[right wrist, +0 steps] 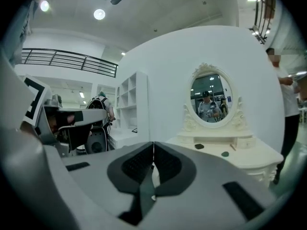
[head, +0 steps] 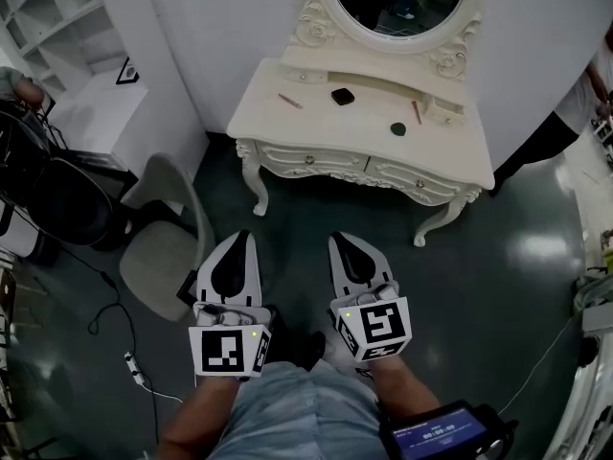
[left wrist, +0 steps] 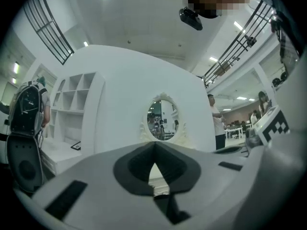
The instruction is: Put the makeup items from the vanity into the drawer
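Left gripper (head: pixel 239 240) and right gripper (head: pixel 343 242), both clenched on nothing, well short of the vanity (head: pixel 287 127) bearing a black makeup item (head: pixel 343 96).

The head view is dim and greyish; a pale glare patch sits on the dark floor (head: pixel 541 249) at right. Round ceiling lamps (right wrist: pixel 99 14) glow overhead. Both gripper views curve strongly, with black corners.

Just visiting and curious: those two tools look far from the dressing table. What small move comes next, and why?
Probably a step toward the vanity. Left gripper and right gripper hang well short of it, jaws together and empty; the black compact lies on top and the drawer looks shut.
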Available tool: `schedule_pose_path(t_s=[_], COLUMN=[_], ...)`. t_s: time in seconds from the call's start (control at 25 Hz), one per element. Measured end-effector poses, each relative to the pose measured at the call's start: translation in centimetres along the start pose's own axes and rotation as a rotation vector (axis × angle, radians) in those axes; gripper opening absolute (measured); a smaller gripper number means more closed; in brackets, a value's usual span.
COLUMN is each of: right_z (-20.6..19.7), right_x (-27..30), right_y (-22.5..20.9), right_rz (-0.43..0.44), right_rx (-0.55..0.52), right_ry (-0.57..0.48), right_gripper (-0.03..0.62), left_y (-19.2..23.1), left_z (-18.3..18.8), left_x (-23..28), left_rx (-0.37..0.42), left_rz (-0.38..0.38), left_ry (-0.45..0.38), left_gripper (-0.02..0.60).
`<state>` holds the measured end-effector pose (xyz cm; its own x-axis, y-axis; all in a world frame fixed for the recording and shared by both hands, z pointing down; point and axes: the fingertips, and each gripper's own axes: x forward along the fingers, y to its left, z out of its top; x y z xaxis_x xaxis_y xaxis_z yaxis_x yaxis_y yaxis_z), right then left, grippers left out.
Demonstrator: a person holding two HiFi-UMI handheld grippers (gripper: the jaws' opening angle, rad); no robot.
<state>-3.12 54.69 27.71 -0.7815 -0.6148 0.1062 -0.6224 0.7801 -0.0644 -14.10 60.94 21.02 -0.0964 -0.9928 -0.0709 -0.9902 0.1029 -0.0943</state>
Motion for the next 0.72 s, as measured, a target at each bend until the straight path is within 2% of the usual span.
schedule_pose_path(t_s=[0.36,0.72], right_z=[-1.0,1.0], right_x=[4.5,14.0], right_y=[-2.2,-5.3], right_rz=[0.007,-0.019], right_rx=[0.006,-0.007], right_ry=[0.034,0.037], right_gripper=[0.002,0.002], left_y=[1.5,6.0], left_z=[-1.8,-2.2], left_x=[4.5,13.8], left_rx=[0.010,-0.002], left_rz=[0.008,-0.027], left_ry=[0.026,0.014], left_gripper=[0.000,0.000])
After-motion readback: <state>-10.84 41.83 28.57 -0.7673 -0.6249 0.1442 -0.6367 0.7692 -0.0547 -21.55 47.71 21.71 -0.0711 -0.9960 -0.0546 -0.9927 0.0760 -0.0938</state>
